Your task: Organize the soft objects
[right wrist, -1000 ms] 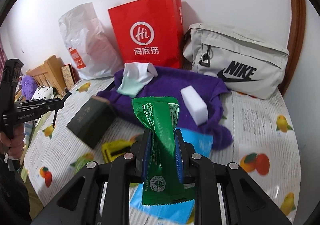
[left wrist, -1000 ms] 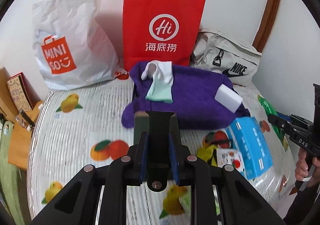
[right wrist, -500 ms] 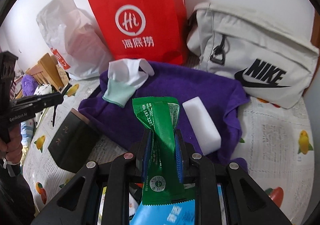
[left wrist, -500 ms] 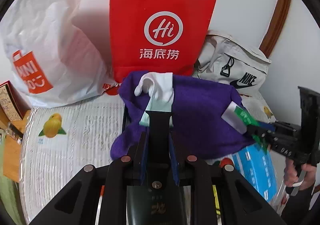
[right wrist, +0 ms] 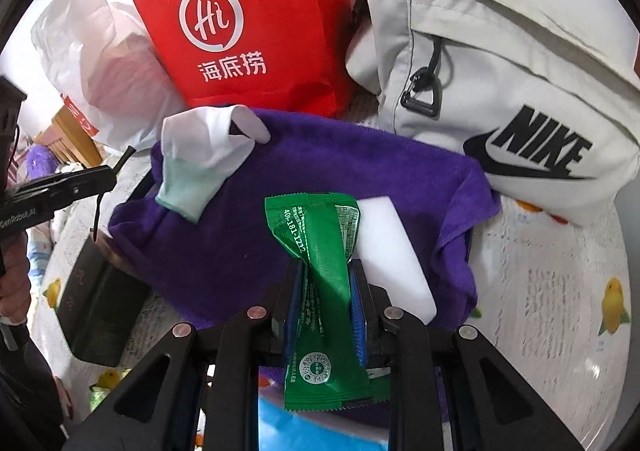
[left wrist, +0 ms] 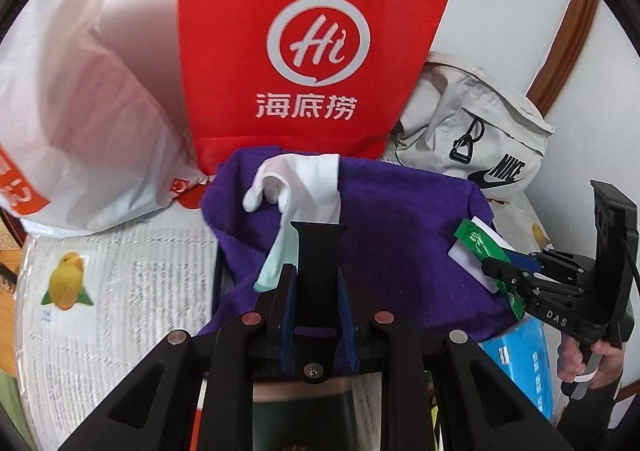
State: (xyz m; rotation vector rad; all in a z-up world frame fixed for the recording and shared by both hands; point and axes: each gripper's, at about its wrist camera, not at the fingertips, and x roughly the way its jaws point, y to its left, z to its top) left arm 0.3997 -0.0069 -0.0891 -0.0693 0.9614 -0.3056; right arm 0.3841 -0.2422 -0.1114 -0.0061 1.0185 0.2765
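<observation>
My left gripper [left wrist: 317, 271] is shut on a dark box [left wrist: 318, 251], which sticks out past its fingers over the near edge of a purple towel [left wrist: 400, 235]. A white glove [left wrist: 304, 179] and a mint cloth [left wrist: 280, 259] lie on the towel just beyond the box. My right gripper [right wrist: 326, 267] is shut on a green packet [right wrist: 320, 243] above the towel [right wrist: 320, 159], next to a white sponge block [right wrist: 394, 267]. In the left wrist view that right gripper [left wrist: 496, 269] comes in from the right with the packet [left wrist: 476, 243]. The dark box [right wrist: 100, 291] shows at the left of the right wrist view.
Behind the towel stand a red paper bag [left wrist: 312, 51], a white plastic bag [left wrist: 80, 111] and a grey Nike bag [right wrist: 500, 91], all against the wall. A blue pack [left wrist: 520, 363] lies near the front right. The fruit-print cover [left wrist: 120, 291] is bare on the left.
Both grippers have moved forward and down toward the purple towel and the bags, which now look much larger. Each still grips the same thing as before.
</observation>
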